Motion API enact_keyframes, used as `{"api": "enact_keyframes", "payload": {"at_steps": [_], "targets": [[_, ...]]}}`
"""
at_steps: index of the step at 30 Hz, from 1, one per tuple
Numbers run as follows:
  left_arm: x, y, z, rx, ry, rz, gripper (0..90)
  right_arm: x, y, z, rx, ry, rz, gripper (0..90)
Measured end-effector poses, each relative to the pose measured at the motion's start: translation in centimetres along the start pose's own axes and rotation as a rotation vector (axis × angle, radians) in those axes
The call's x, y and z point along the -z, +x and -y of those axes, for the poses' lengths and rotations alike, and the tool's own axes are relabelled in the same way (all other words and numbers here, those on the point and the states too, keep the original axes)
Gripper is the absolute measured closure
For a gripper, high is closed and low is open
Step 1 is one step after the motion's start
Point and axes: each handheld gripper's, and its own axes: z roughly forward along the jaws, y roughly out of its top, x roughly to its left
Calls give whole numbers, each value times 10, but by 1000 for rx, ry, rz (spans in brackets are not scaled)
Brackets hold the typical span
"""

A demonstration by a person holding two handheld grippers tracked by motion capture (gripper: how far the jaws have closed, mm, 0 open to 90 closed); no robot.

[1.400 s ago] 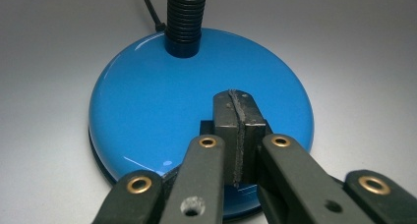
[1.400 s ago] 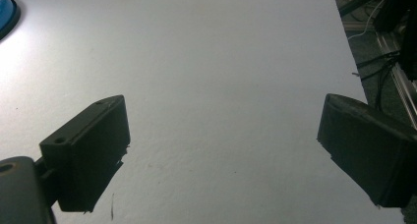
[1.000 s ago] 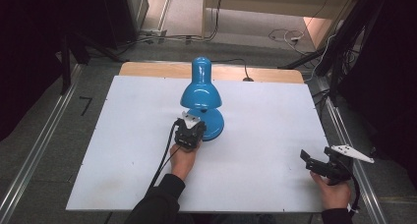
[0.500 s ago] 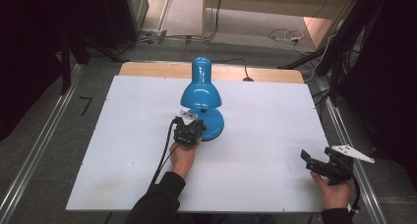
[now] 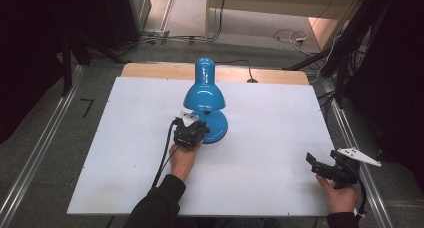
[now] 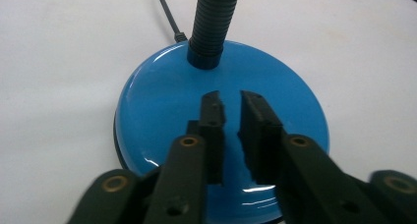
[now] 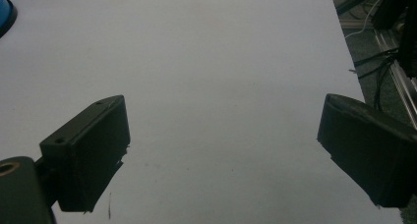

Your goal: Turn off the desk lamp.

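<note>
A blue desk lamp (image 5: 206, 100) stands a little back of the middle of the white worktop (image 5: 280, 138), its dome shade tipped forward over a round glossy base (image 6: 162, 101). A dark ribbed neck (image 6: 212, 22) rises from the rear of that base, and a thin black cord (image 6: 167, 13) runs off from the base across the board.

The left tongs (image 6: 229, 98) hang just over the top of the base, tips pointing down at it from the near side. Their jaws have just been opening and now stand a narrow slot apart — nothing is between them, only the shiny blue surface beneath. Whether the tips touch the base cannot be told. In the high view the hand (image 5: 183, 158) holding them reaches in from the near edge, with their cable trailing back along the sleeve.

The right tongs (image 5: 327, 169) sit well apart from the lamp, near the worktop's right front corner, jaws spread wide and empty over bare white board.

Beyond the far edge a wooden strip (image 5: 150, 70) shows from under the board — past it, loose cables (image 5: 287, 35) lie on the floor. Metal rails (image 5: 45, 143) run along both sides of the worktop. Nothing lies between the lamp and either pair of tongs.
</note>
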Motion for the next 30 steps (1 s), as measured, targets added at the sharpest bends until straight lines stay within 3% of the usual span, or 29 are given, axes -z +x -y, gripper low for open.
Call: {"api": "enact_keyframes", "payload": {"at_steps": [4,7,13,21,30], "targets": [[-1,2,1,6,25,-8,538,0,0,0,0,0,0,42],[0,3,0,2,33,-24,446,0,0,0,0,1,1,42],[6,8,-2,-25,44,-56,347,-1,0,0,3,1,3,42],[17,21,-4,-26,47,-91,243,-1,0,0,-1,5,4,42],[30,36,2,-46,72,-92,186,-1,1,1,5,9,9,42]]}}
